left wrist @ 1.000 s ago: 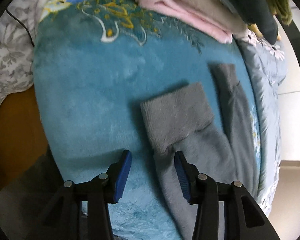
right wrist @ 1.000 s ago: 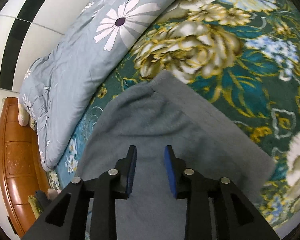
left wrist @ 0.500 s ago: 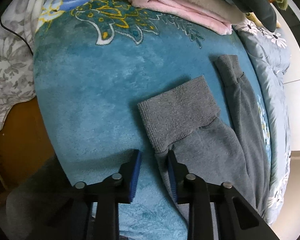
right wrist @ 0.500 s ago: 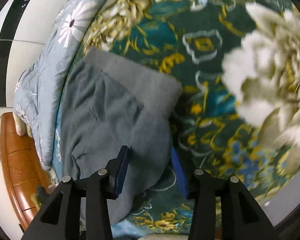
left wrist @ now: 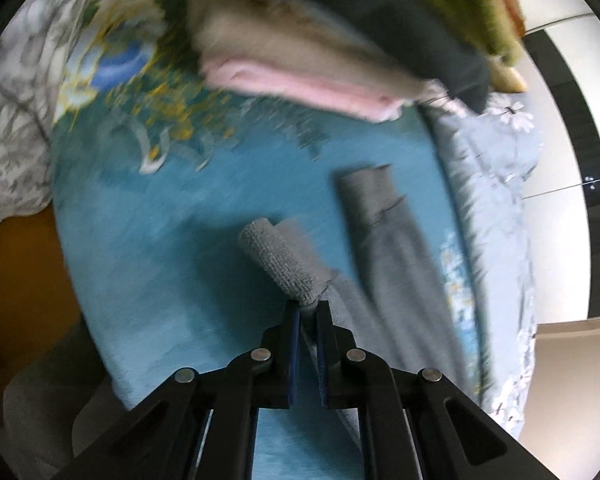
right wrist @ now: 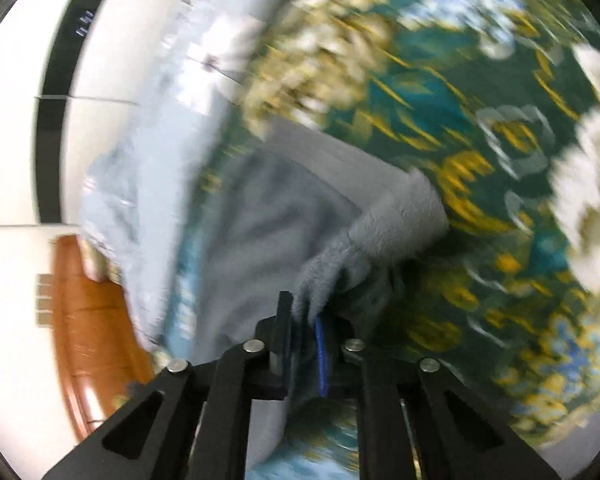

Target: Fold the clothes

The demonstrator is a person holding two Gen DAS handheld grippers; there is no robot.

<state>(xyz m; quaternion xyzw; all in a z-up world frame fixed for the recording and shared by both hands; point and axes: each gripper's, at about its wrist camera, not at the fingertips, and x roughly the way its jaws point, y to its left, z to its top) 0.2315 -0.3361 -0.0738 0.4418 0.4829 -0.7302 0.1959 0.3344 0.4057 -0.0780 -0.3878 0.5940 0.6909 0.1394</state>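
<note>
Left tongs clamped on the ribbed cuff of grey trousers, right tongs pinching the fleecy waistband end, trousers partly lifted off a teal floral blanket on the bed, folded clothes stack beyond

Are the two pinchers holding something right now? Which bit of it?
Yes. The left gripper pinches the grey trousers by the edge of one ribbed ankle cuff. The right gripper pinches their fleecy waist edge.
</note>
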